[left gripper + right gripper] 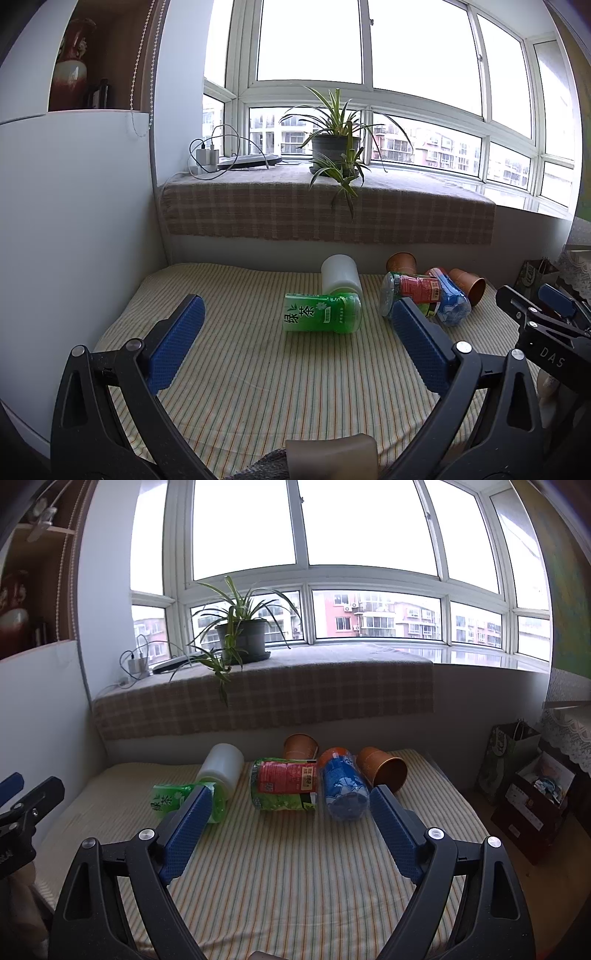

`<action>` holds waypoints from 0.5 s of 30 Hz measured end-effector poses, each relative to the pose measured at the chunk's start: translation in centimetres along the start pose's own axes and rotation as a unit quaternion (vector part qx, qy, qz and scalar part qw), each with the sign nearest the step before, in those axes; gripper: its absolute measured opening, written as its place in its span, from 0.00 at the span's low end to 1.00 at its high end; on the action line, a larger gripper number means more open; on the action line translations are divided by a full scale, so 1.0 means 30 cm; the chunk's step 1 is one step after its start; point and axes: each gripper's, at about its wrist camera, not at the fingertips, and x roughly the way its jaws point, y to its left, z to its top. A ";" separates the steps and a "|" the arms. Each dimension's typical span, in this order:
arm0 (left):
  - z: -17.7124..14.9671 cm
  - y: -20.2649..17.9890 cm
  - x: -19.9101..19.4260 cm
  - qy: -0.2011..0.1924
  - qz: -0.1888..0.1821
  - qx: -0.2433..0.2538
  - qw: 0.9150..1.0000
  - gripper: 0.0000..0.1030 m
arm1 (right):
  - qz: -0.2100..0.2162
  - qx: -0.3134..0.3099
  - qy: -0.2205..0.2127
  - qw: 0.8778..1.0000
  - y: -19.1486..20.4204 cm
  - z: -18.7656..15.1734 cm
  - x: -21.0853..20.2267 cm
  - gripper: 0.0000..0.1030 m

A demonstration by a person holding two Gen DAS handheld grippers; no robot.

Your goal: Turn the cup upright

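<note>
1. striped cloth [295,867], window bay: i hold my right gripper [291,821] low over the cloth with its blue pads spread wide and nothing between them; my left gripper [297,338] is just as wide apart and just as empty.
2. the cups all lie on their sides ahead of my fingers: a green cup [321,312] straight ahead of the left gripper, a white cup [340,275] touching it behind; ahead of the right gripper a red-and-green cup [284,784] and a blue cup [343,788] side by side.
3. two brown paper cups sit behind those, one [382,770] just beyond my right-hand pad, the other [299,746] further back.
4. risk, as i judge it: round cups on soft cloth roll. a pad nudging one before closing could send it away.
5. the cluster is tight; closing on the blue cup may snag its neighbours.
6. thin walls may crush or slip under a hard pinch, and the soft cloth could tip a cup set upright.
</note>
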 end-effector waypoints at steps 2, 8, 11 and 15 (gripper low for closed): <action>0.000 -0.007 -0.009 0.000 -0.001 0.000 1.000 1.00 | 0.001 0.000 -0.001 1.000 0.000 0.002 -0.009 0.85; 0.004 -0.014 -0.015 0.001 -0.003 0.004 1.000 1.00 | 0.005 0.000 0.005 1.000 0.003 0.004 -0.010 0.85; 0.001 -0.016 -0.008 0.005 -0.004 0.007 1.000 1.00 | 0.007 0.001 0.011 1.000 0.015 0.002 0.002 0.85; 0.009 -0.007 0.009 0.010 -0.008 0.012 1.000 1.00 | 0.013 0.006 0.018 1.000 0.029 0.007 0.024 0.85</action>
